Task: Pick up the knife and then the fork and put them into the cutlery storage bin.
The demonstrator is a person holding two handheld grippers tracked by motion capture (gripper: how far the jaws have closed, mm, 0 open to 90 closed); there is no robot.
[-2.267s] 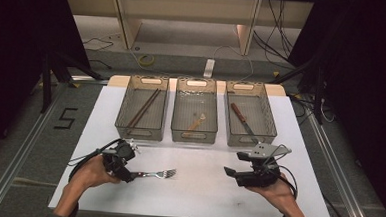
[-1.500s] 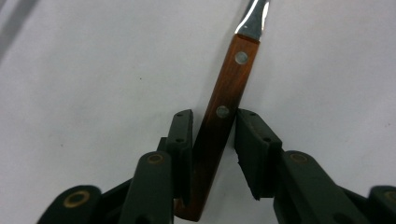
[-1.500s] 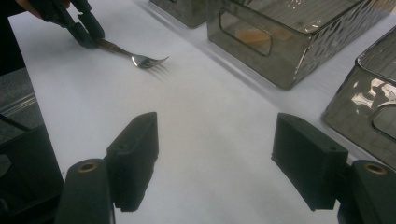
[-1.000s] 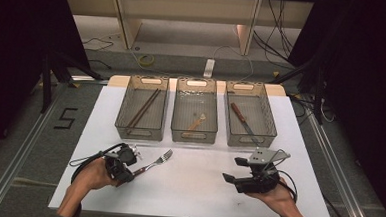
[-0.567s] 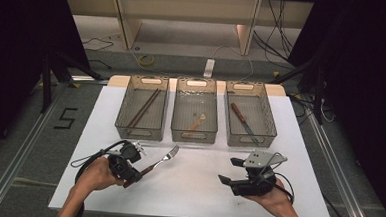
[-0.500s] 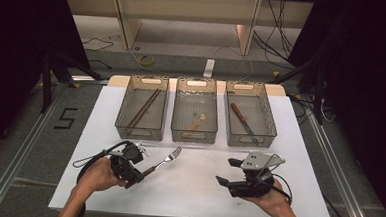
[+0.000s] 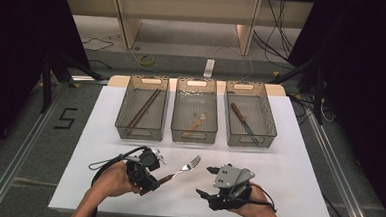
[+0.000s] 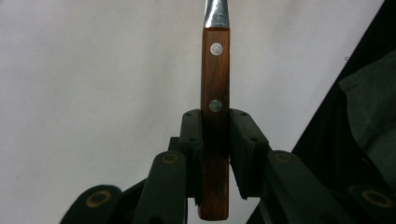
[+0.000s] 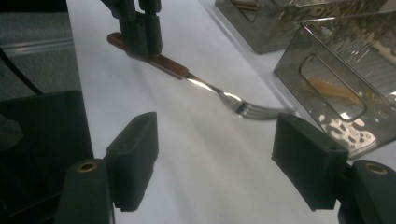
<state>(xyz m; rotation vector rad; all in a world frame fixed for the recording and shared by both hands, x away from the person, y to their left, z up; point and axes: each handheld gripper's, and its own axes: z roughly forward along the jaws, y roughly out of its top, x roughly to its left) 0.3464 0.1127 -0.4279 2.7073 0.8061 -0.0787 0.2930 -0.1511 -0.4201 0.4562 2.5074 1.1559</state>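
Lower centre: left gripper (image 7: 146, 172) clamps a wooden-handled steel fork (image 7: 180, 171); the open right gripper (image 7: 208, 182) sits just beside, lower right.

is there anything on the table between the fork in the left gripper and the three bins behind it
Nothing visible. The left gripper is shut on the fork by its wooden handle, and bare white table lies between its tines and the bins. The open right gripper sits off to the side.
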